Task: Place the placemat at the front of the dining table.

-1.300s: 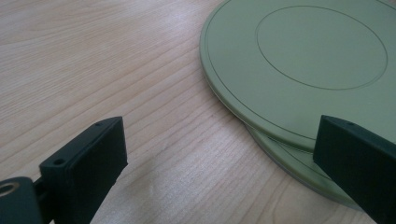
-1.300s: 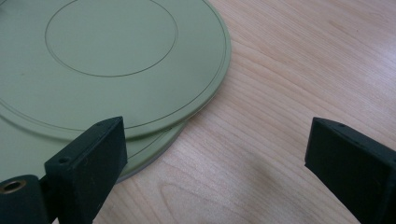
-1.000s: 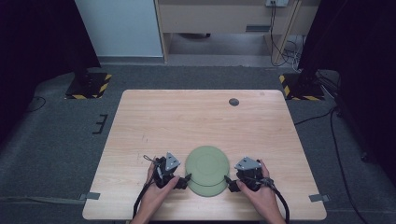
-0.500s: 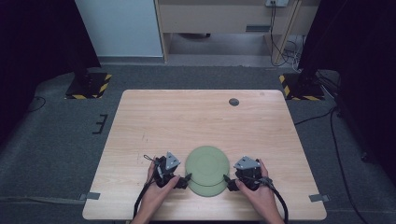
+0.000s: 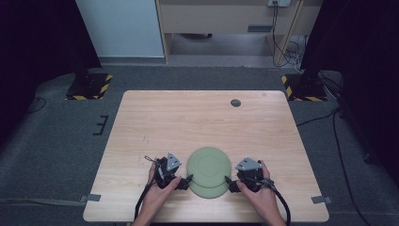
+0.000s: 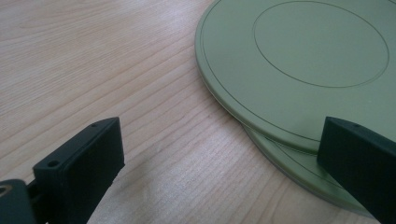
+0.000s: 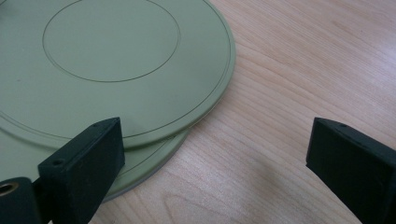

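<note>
Two flat green round plates lie stacked near the table's front edge, the upper plate [image 5: 209,165] [image 6: 299,70] [image 7: 107,60] shifted a little farther back than the lower plate [image 5: 209,192] [image 6: 299,170] [image 7: 149,161]. My left gripper [image 5: 185,179] [image 6: 224,163] rests at the stack's left side, open, with one jaw over the plates' rim and the other over bare wood. My right gripper [image 5: 230,181] [image 7: 215,163] sits at the stack's right side, also open, one jaw above the plates and one above the table. Neither holds anything.
The wooden table [image 5: 188,122] stretches back from the plates, with a small dark round spot [image 5: 235,102] near its far edge. Grey carpet surrounds it, with yellow-black striped stand bases [image 5: 89,87] at the far left and far right.
</note>
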### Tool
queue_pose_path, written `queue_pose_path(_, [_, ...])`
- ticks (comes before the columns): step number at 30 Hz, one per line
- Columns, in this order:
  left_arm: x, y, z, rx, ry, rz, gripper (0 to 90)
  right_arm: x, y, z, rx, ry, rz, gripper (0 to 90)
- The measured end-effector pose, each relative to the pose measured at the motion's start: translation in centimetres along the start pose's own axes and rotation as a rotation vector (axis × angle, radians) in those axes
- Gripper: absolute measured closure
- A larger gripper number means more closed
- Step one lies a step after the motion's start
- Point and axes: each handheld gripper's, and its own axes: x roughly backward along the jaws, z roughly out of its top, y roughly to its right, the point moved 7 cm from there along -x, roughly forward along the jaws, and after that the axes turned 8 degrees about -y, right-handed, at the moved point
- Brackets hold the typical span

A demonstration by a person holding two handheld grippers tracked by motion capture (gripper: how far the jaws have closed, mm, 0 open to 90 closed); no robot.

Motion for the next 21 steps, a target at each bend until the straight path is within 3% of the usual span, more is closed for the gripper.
queue_pose_path(21, [-0.56,-0.57,0.49,0.010,0.006,0.003,0.0,-0.76,0.86,0.62,-0.034,0.003,-0.034,2.0])
